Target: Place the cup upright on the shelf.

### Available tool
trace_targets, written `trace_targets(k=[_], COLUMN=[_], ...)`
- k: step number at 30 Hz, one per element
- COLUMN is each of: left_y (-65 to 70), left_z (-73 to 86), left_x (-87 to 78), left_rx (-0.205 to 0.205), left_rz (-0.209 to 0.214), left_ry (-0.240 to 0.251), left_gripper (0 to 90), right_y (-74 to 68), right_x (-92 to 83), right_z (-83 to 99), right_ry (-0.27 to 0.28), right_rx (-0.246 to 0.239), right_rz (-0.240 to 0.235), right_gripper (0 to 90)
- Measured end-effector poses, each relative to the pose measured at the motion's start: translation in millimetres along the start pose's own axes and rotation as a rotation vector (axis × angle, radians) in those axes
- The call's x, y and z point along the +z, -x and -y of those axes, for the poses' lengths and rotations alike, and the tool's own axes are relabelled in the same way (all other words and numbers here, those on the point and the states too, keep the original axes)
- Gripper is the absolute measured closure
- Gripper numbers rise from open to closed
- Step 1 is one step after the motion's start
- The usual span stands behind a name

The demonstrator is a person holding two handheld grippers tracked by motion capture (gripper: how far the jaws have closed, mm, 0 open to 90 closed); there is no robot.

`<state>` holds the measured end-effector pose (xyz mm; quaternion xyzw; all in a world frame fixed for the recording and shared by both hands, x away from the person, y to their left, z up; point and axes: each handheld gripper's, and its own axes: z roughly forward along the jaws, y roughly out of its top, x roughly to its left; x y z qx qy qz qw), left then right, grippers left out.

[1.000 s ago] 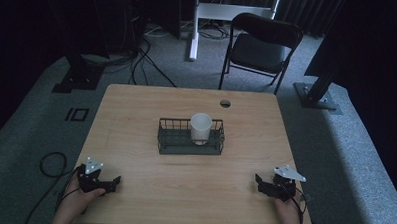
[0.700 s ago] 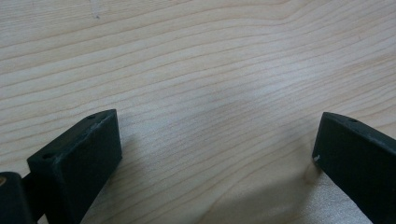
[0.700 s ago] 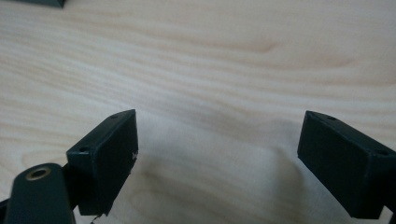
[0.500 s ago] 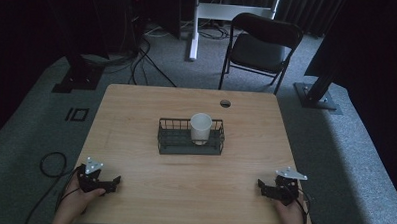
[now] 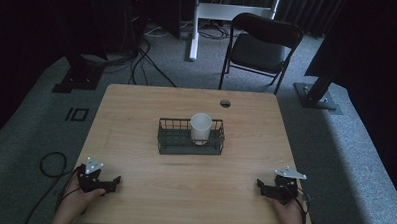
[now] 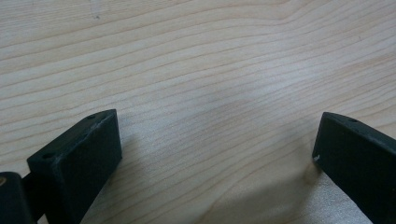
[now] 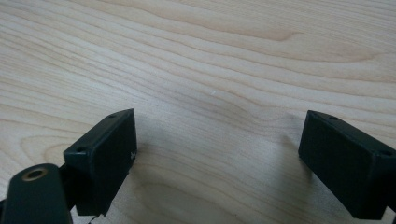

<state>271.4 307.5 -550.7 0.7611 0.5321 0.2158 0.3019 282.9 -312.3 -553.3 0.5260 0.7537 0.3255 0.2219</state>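
Note:
A black wire basket (image 5: 191, 137) stands at the middle of the wooden table (image 5: 136, 115), with a white cup (image 5: 201, 127) upright in its right half. My left gripper (image 5: 115, 182) rests at the table's near left corner, held by a hand. Its jaws stand wide apart over bare wood (image 6: 215, 116), with nothing between them. My right gripper (image 5: 260, 186) rests at the near right corner in the other hand, likewise open over bare wood (image 7: 219, 121). Both grippers are far from the basket.
A round cable hole (image 5: 225, 103) sits near the table's far edge. Behind the table stand a black folding chair (image 5: 261, 49) and a white desk frame (image 5: 194, 27). Cables (image 5: 49, 162) lie on the grey carpet at the left.
The right gripper has slid slightly right and toward the near edge. The left gripper, basket and cup have stayed put.

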Motion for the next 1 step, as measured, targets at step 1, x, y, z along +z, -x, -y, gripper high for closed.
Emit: trace_targets(k=[1], left_y=[0.0], left_z=[0.0], left_x=[0.0], left_rx=[0.0], left_rz=[0.0], left_ry=[0.0], left_gripper=[1.6], right_y=[0.0], right_x=[0.1], right_z=[-0.1], right_ry=[0.0], right_rx=[0.0], right_rz=[0.0], right_gripper=[10.9])
